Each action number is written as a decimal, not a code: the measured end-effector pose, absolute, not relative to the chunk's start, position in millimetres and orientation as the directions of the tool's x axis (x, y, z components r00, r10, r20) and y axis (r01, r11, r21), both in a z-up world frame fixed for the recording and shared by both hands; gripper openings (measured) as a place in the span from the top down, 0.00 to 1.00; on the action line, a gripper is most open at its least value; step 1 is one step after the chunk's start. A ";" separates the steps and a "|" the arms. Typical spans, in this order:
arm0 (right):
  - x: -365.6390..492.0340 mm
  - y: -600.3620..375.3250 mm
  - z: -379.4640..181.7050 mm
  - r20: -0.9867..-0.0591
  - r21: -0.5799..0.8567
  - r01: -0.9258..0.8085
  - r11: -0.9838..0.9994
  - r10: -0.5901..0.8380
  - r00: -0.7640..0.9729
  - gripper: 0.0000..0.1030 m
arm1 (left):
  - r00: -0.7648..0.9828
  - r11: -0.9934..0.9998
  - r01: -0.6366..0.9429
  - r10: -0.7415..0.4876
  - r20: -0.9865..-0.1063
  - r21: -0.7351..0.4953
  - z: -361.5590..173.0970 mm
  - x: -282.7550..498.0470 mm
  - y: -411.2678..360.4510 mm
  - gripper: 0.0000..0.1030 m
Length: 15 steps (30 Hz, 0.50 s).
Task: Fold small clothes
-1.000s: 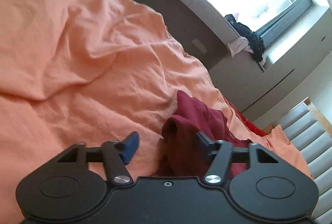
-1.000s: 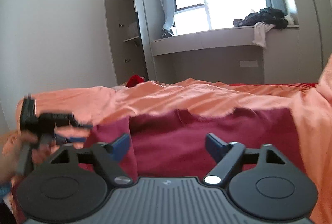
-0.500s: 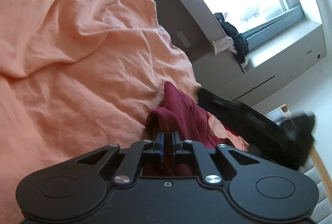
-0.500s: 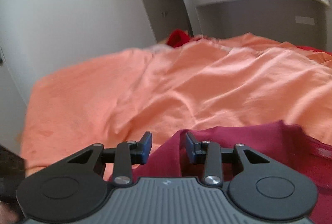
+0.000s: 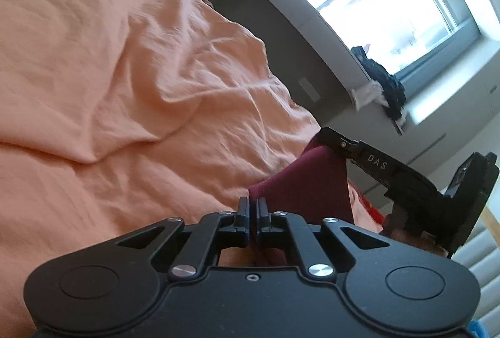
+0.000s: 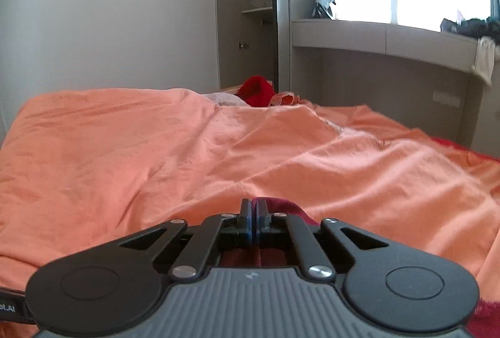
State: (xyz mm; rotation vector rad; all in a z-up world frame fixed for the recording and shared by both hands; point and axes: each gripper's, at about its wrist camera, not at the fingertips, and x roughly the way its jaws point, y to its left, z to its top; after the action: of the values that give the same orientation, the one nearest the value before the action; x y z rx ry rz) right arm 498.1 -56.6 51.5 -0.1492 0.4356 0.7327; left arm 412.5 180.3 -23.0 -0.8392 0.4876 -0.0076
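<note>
A dark maroon garment (image 5: 312,181) is held up over the orange bedsheet (image 5: 125,72). My left gripper (image 5: 252,203) is shut on one edge of it. My right gripper (image 6: 253,206) is shut on another edge of the same garment (image 6: 281,203), which shows just past and under its fingers. In the left wrist view the right gripper (image 5: 331,139) pinches the garment's far corner, and the cloth hangs stretched between the two. Most of the garment is hidden behind the gripper bodies.
The wrinkled orange sheet (image 6: 187,150) covers the whole bed. A bright red item (image 6: 256,91) lies at the far bed edge by an open wardrobe (image 6: 250,9). A window ledge (image 6: 390,37) with dark clothes (image 5: 384,78) runs behind the bed.
Both grippers went from open to shut on the maroon garment. They have lifted it off the sheet, and the right gripper has come into the left wrist view.
</note>
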 end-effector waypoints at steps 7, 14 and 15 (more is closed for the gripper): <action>504.8 -51.4 40.3 -0.501 -0.003 -0.652 0.758 0.563 0.658 0.61 | 0.876 0.694 -0.231 -0.157 -0.456 -0.682 -23.1 416.3 183.7 0.84; 468.5 -123.3 68.2 -0.522 -0.009 -0.622 0.783 0.527 0.671 0.27 | 0.884 0.833 -0.229 -0.039 -0.466 -0.505 -5.6 410.6 167.1 0.52; 456.6 -138.4 70.5 -0.522 -0.030 -0.615 0.788 0.512 0.682 0.24 | 0.885 0.844 -0.223 -0.034 -0.464 -0.487 -3.8 410.6 165.0 0.45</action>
State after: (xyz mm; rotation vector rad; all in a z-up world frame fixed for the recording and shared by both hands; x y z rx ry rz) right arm 456.6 -138.4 70.5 -0.2096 0.5192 0.6374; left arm 410.6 165.0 -3.8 -0.5613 0.4795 0.1040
